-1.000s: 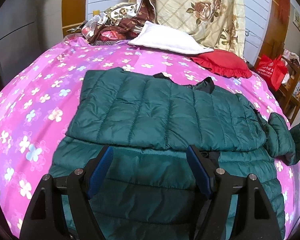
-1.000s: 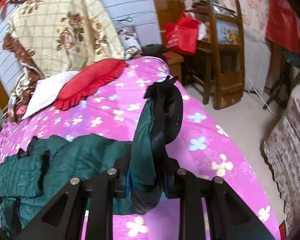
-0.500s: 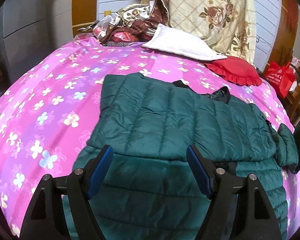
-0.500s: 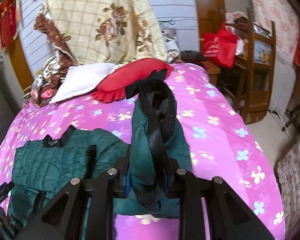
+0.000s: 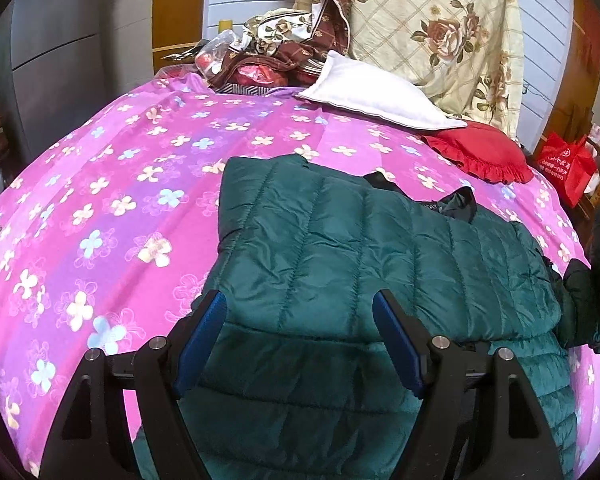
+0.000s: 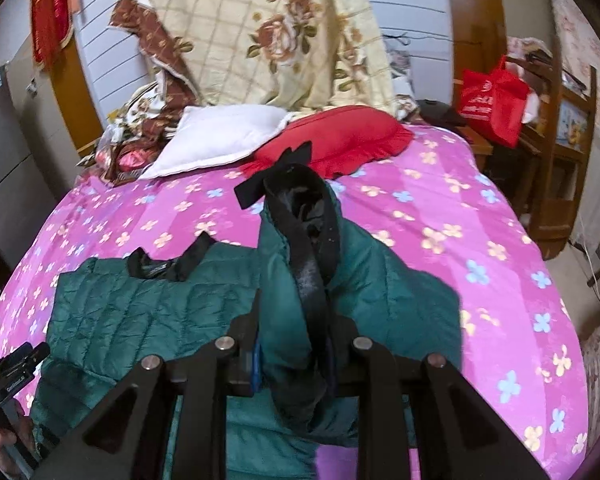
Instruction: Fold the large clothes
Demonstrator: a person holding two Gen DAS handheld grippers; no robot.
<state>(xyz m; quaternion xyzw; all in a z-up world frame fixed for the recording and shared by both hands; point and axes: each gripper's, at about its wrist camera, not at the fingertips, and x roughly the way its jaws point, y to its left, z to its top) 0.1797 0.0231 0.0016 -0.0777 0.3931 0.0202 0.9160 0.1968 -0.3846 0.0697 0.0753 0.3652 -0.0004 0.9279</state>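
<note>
Change since a second ago: our right gripper (image 6: 292, 360) has swung from the room's far side toward the headboard, carrying the sleeve (image 6: 300, 280) in over the jacket (image 5: 360, 264); our left gripper (image 5: 300, 340) has drifted so the jacket's left edge now sits nearer the middle of its view.
Left jaws: we hold them spread wide, hovering over the jacket's lower fold, touching nothing we can see.
Right jaws: pressed together on the sleeve, its black-lined cuff (image 6: 300, 196) standing up above them.
Jacket: dark green, quilted, lying on the bed (image 5: 100, 200) with one side folded across its body and the black collar (image 6: 164, 264) toward the pillows.
Around: a white pillow (image 5: 376, 96) and a red pillow (image 5: 480, 156) touch at the head of the bed; a rose-patterned quilt (image 5: 428, 32) hangs behind them; a red bag (image 6: 492, 104) sits on wooden furniture beside the bed.
In the way: the raised sleeve hides part of the jacket in our right view.
Writing: white print on the red bag, too blurred for us to read.
</note>
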